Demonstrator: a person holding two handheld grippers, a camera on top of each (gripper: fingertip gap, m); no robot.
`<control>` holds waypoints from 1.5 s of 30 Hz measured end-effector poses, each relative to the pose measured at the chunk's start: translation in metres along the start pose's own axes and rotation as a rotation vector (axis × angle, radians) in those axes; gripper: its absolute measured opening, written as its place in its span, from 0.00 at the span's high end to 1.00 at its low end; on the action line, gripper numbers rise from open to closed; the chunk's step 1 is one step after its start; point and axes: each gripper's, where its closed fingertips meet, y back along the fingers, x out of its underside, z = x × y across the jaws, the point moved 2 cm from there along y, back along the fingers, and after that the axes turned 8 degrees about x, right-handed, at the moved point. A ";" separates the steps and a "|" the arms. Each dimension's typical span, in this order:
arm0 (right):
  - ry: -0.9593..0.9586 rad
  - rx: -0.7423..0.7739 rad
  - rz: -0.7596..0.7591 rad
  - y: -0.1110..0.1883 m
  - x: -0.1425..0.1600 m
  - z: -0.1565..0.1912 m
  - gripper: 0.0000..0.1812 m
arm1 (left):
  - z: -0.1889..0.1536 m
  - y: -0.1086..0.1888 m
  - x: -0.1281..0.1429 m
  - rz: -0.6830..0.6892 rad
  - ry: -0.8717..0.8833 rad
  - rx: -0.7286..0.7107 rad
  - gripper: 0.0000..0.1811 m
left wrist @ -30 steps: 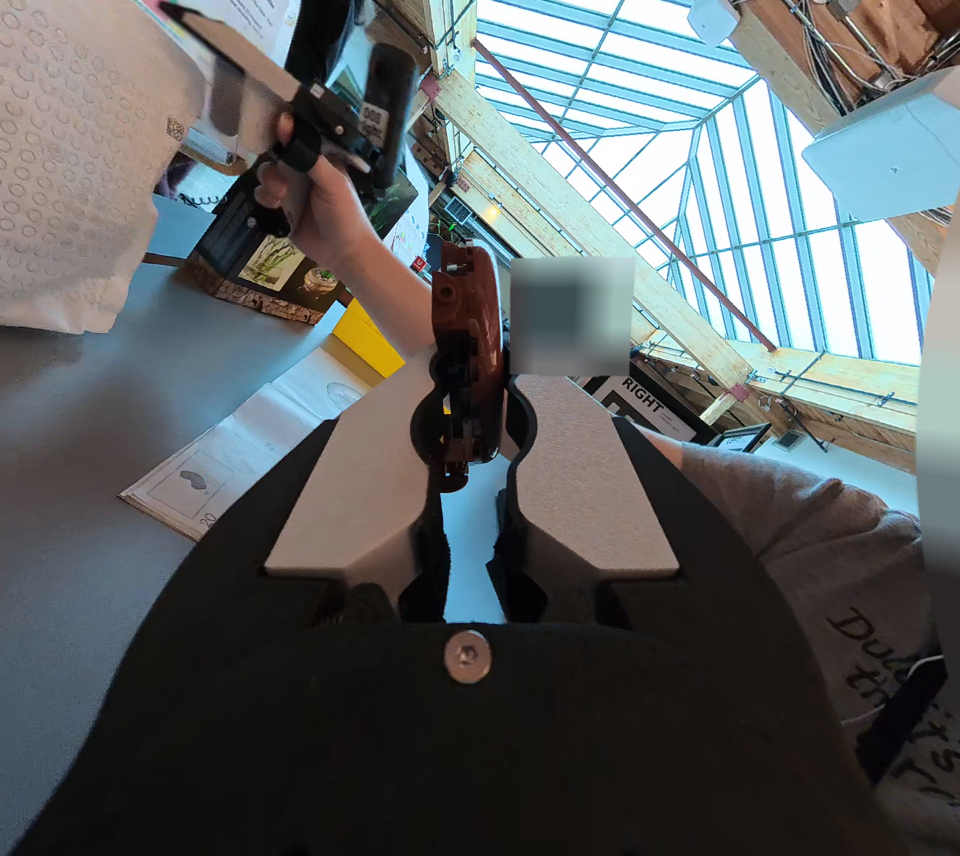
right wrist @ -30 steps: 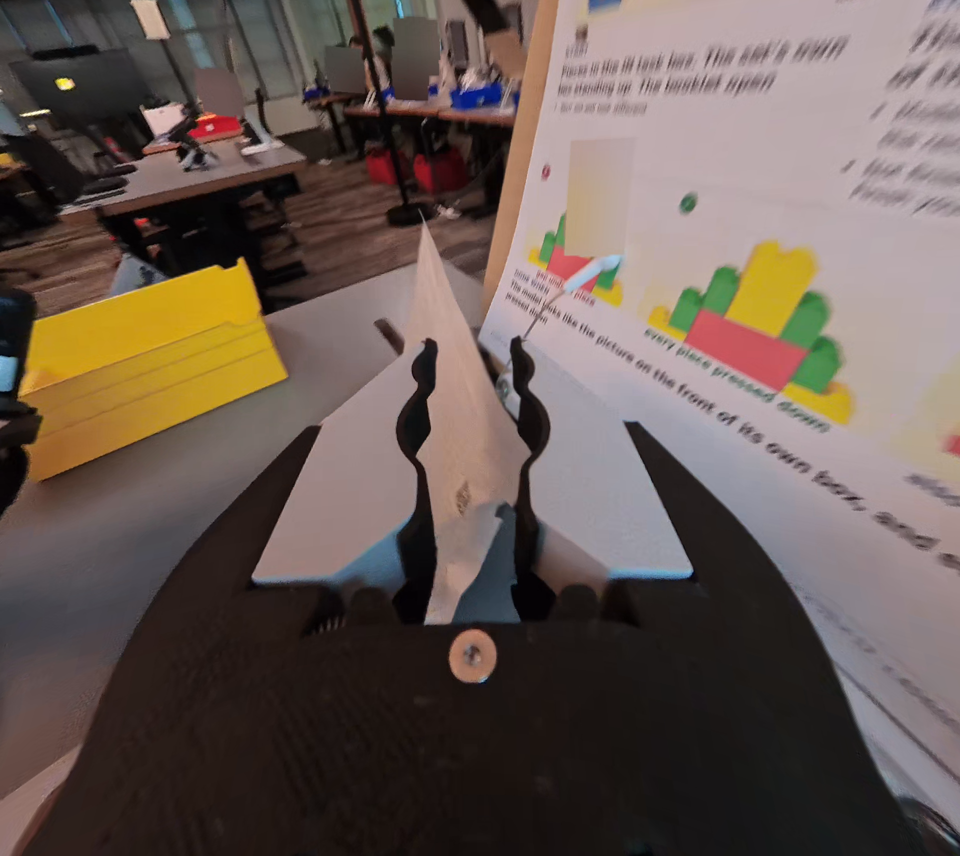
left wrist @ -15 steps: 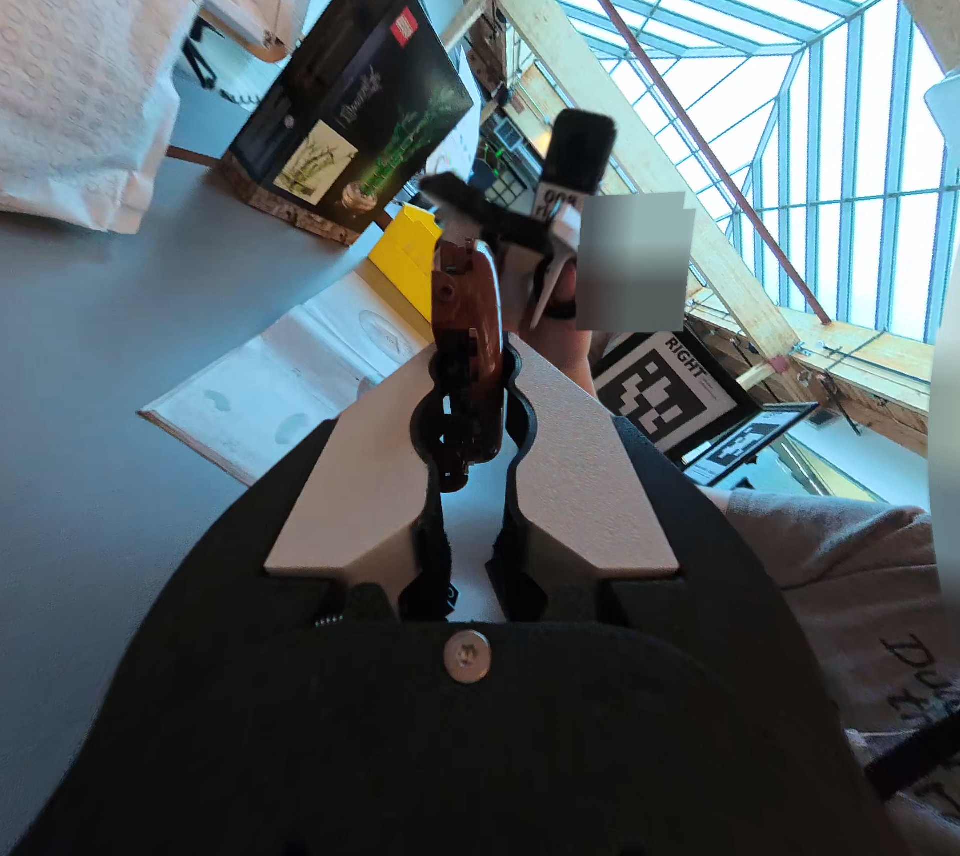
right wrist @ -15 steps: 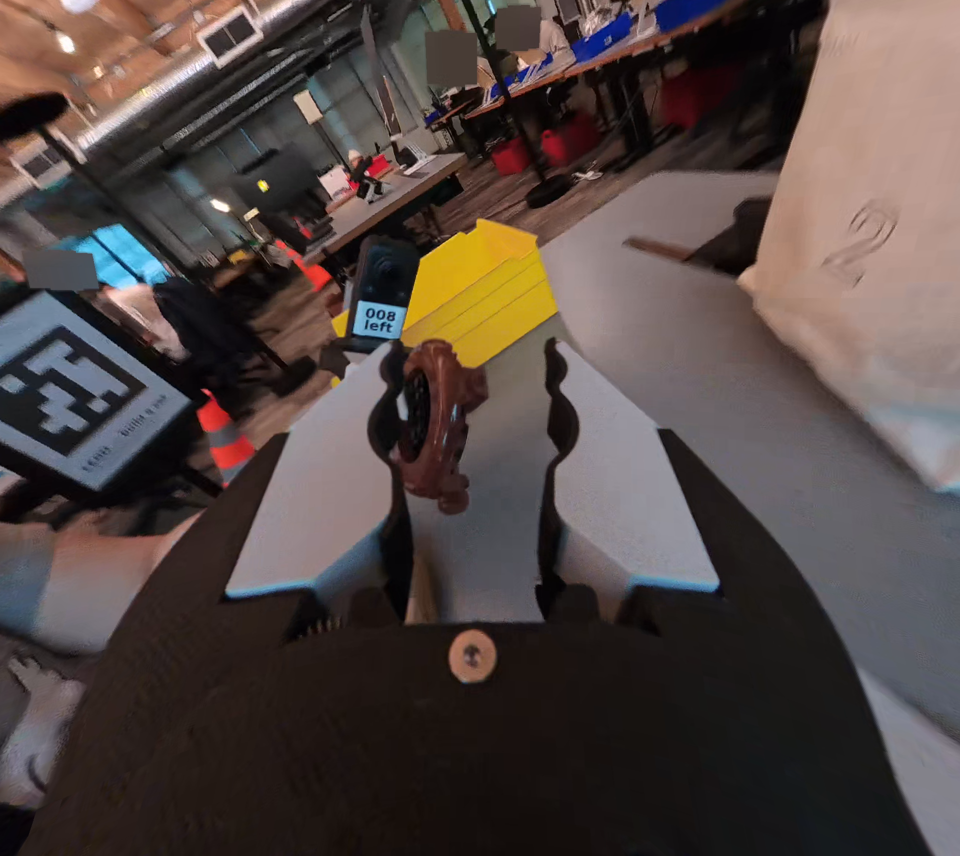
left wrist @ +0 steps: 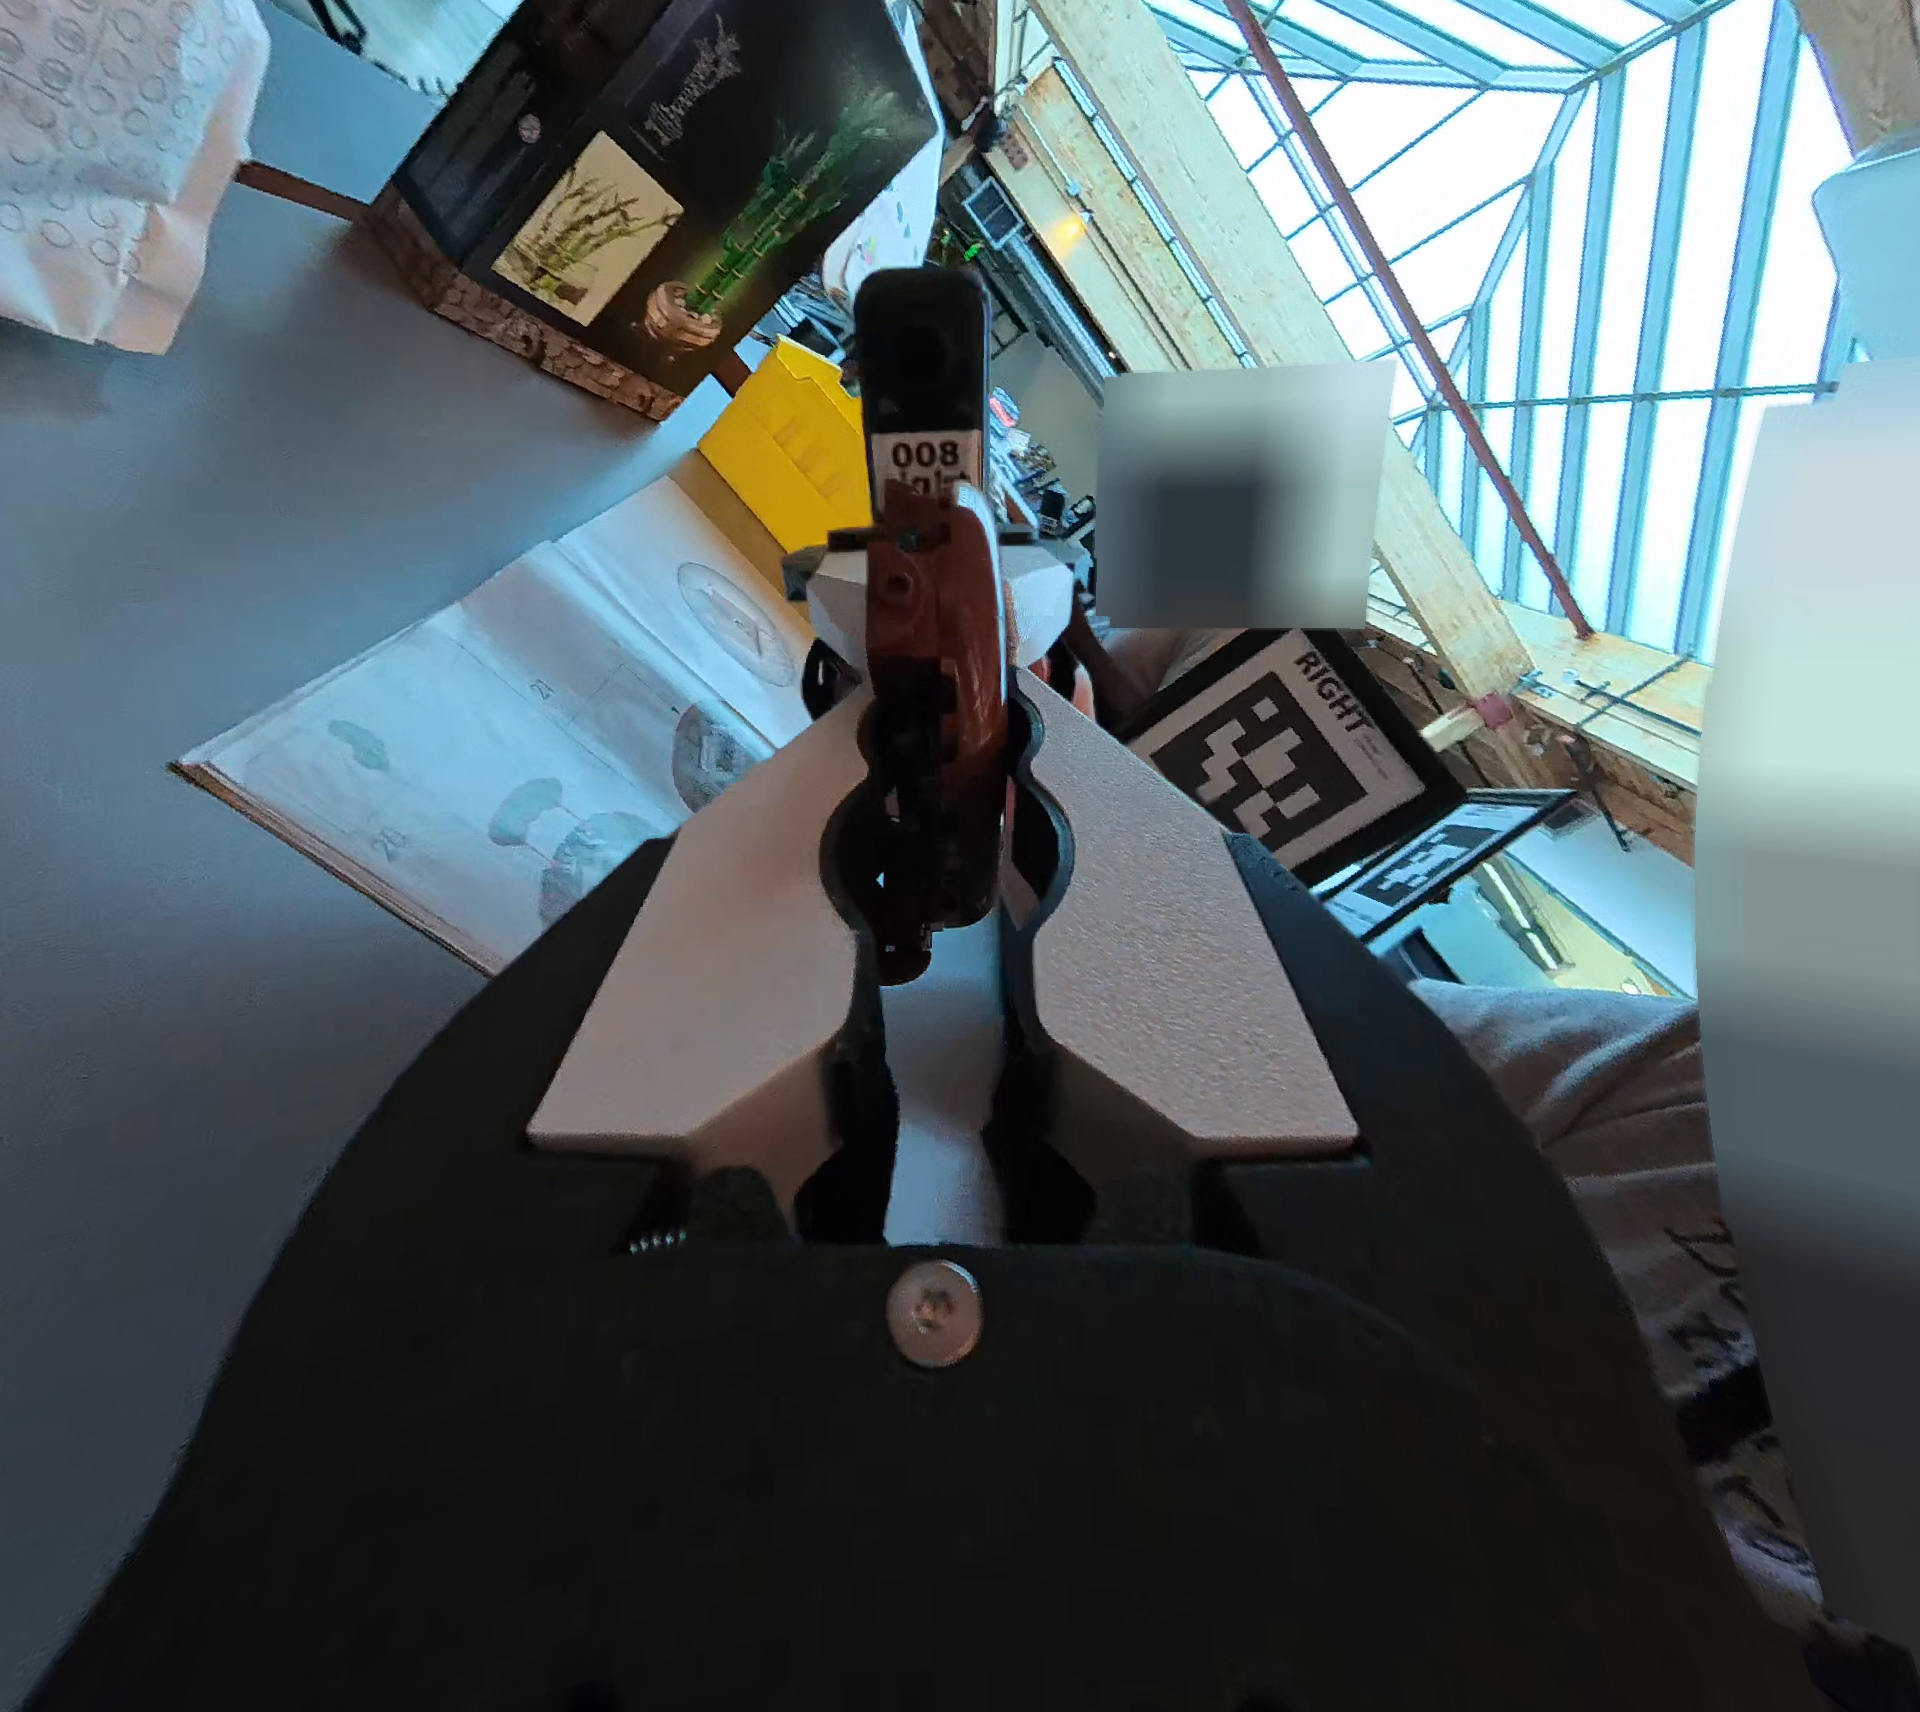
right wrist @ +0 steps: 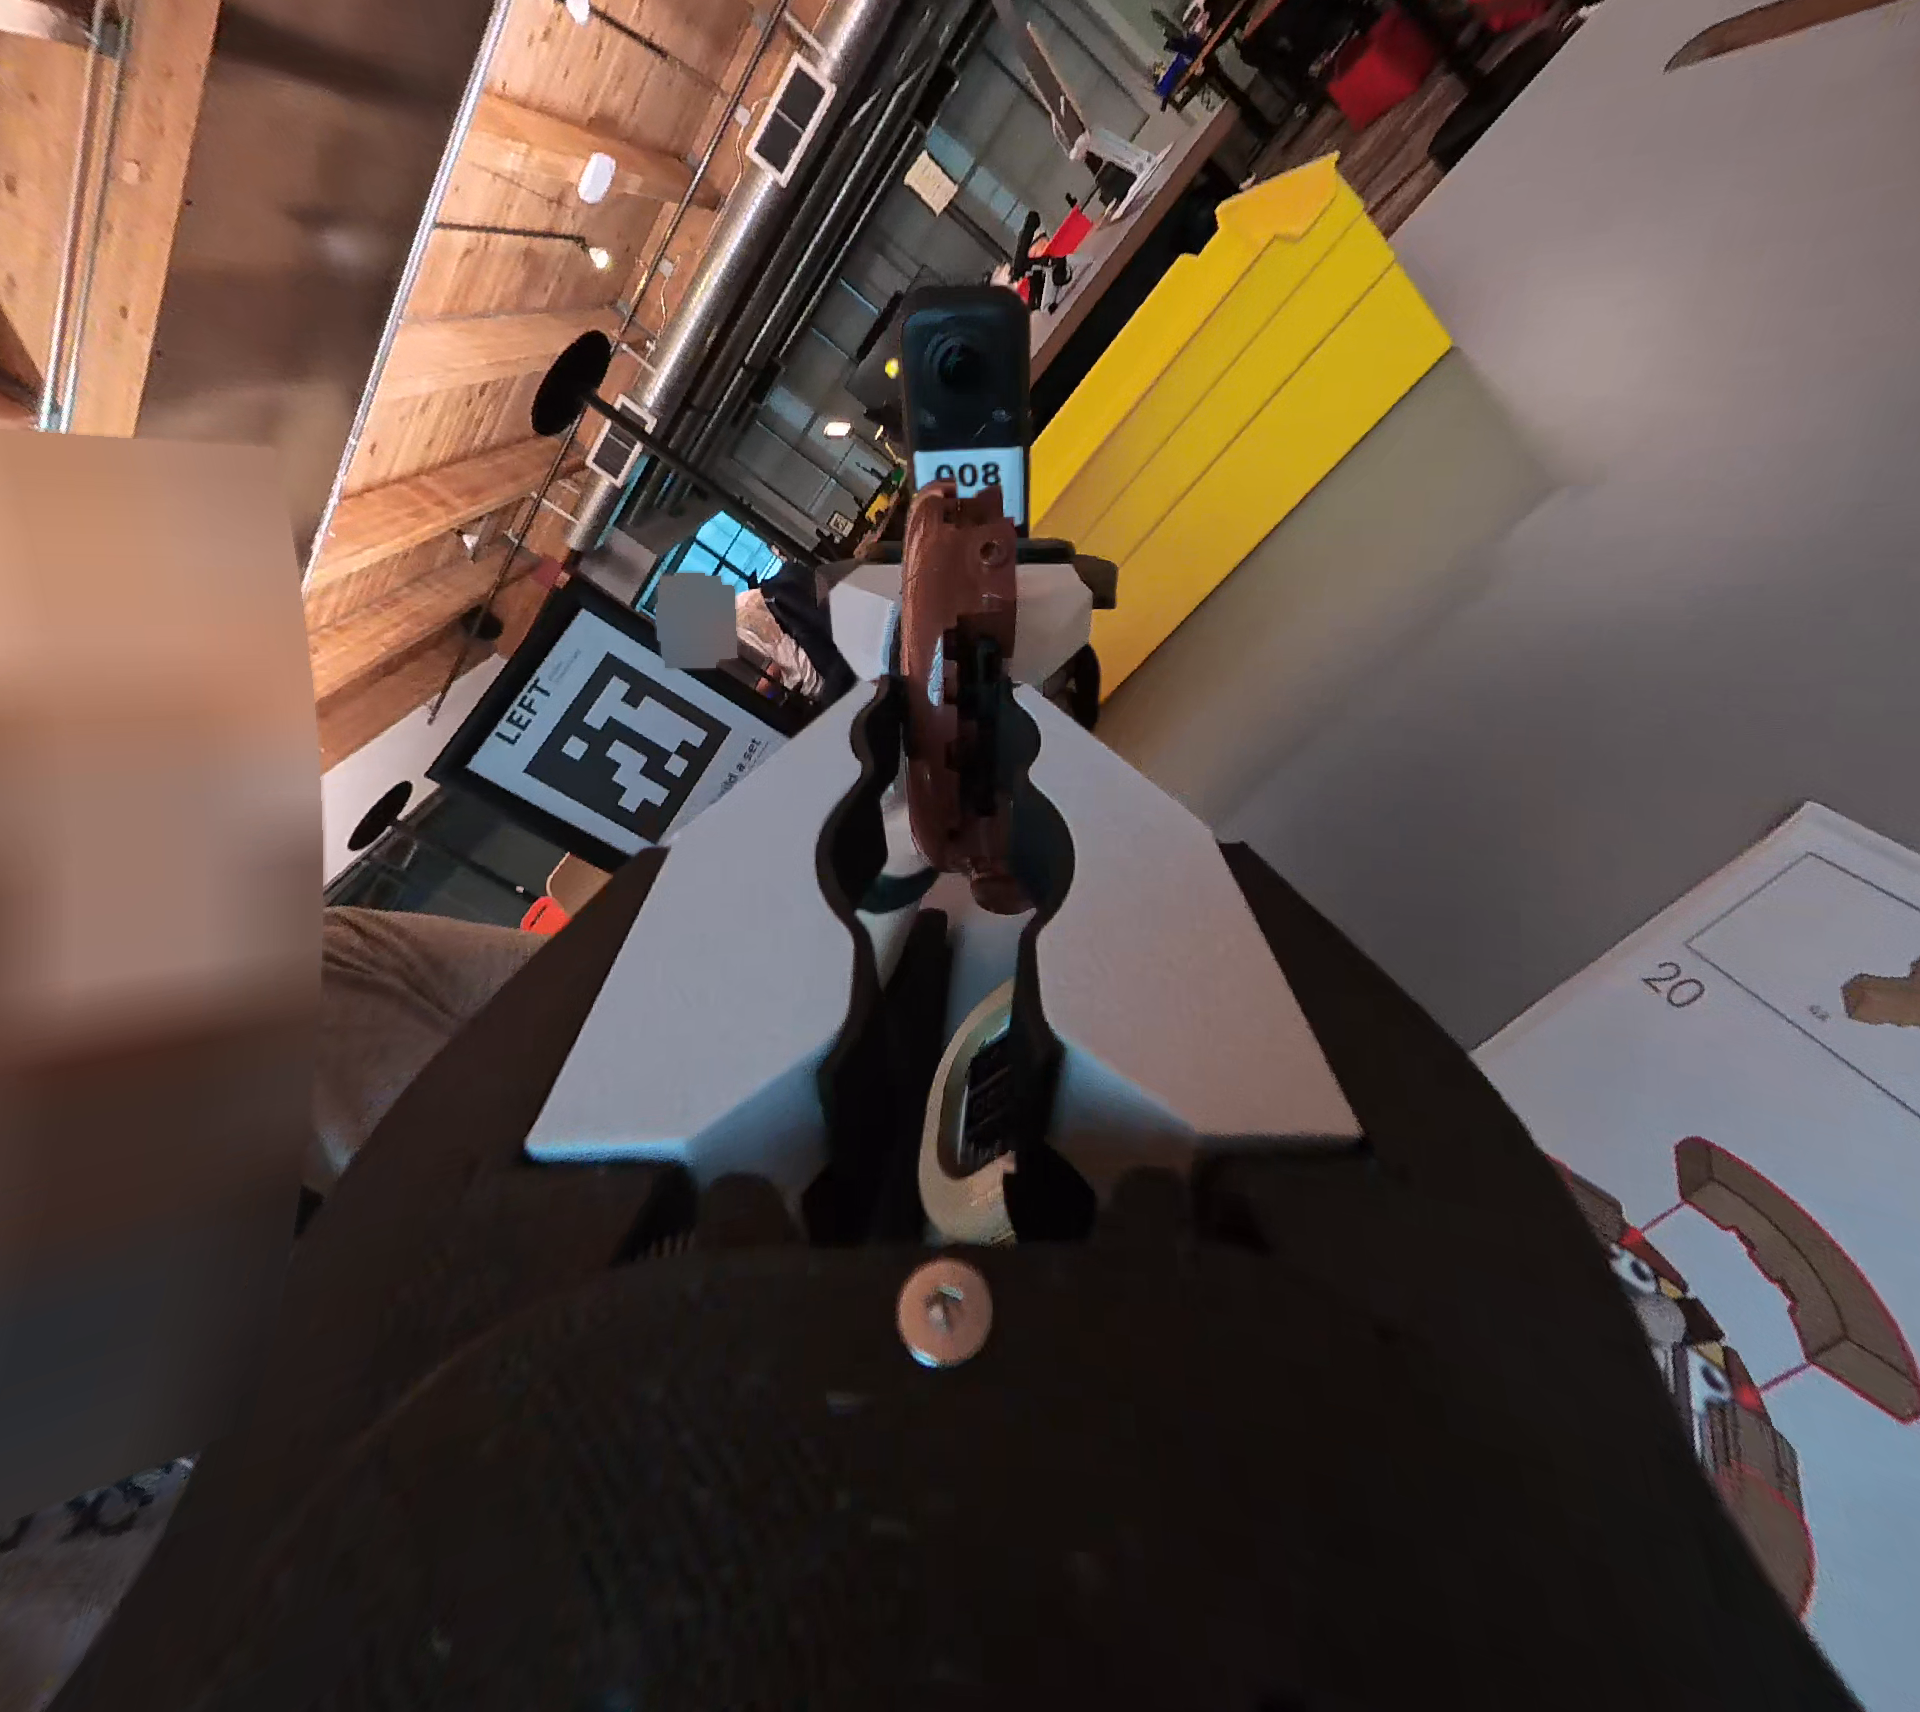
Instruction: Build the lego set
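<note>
Gripping a brown-and-black lego assembly (left wrist: 935,758) edge-on, the left gripper (left wrist: 940,789) holds it raised off the grey table (left wrist: 208,623).

Facing it nose to nose, the right gripper (right wrist: 945,789) has its fingers either side of the same piece (right wrist: 951,727); whether they press on it I cannot tell, since a gap shows on one side. An open instruction booklet (left wrist: 499,758) lies on the table below, with a yellow bin (right wrist: 1226,415) and the dark lego box (left wrist: 665,145) further back.
</note>
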 end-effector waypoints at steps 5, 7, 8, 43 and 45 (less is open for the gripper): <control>-0.020 0.011 0.028 0.000 0.007 -0.004 0.92 | 0.003 0.003 0.005 0.013 0.129 0.080 0.82; -0.028 0.010 0.045 0.000 0.010 -0.006 0.91 | 0.010 0.003 0.008 0.030 0.134 0.056 0.85; -0.021 0.024 0.057 0.001 0.011 -0.008 0.92 | 0.011 0.004 0.008 0.026 0.137 0.047 0.85; 1.145 0.822 0.118 -0.025 0.033 -0.037 0.54 | 0.047 0.024 0.013 -0.036 0.347 -0.078 0.90; 1.205 0.833 0.156 -0.025 0.035 -0.039 0.54 | 0.047 0.025 0.014 -0.034 0.356 -0.074 0.90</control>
